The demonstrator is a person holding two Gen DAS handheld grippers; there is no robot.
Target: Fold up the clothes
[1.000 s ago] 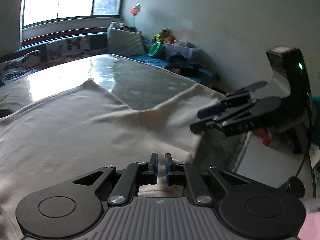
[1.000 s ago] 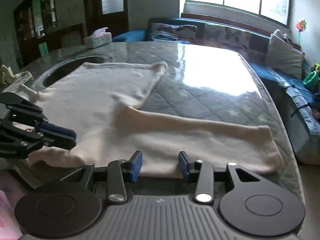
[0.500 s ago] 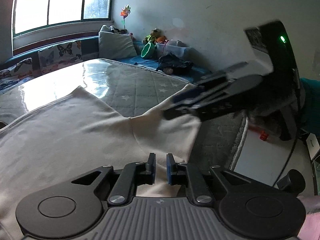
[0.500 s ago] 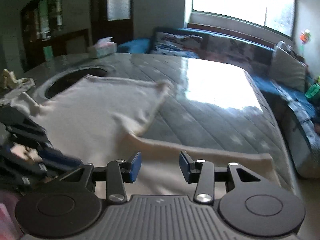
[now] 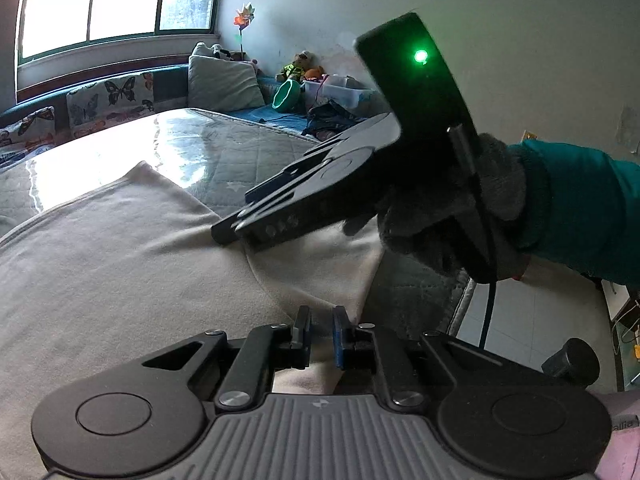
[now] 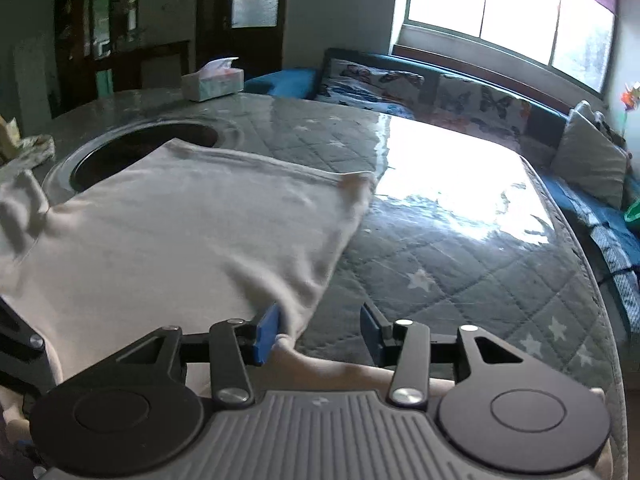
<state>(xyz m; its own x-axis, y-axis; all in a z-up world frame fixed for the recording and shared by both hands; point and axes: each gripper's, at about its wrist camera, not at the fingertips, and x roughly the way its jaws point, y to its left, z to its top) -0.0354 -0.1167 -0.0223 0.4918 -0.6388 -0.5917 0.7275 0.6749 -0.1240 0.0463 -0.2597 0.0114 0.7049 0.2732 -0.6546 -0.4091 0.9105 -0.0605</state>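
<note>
- A cream garment (image 6: 168,240) lies spread over the quilted desk (image 6: 460,264).
- Left gripper (image 5: 319,336): fingers nearly together over the cloth; whether they pinch it, I cannot tell.
- Right gripper (image 6: 318,332): fingers apart, at the garment's edge.

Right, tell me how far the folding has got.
Early. Done: the cream garment lies spread on the quilted table, body flat. In hand: the right gripper is open at the armpit where the sleeve meets the body; cloth touches one finger, ungripped. The left gripper sits near the sleeve end, fingers nearly closed; whether it pinches cloth is unclear. Left: every fold; none shows yet.
</note>
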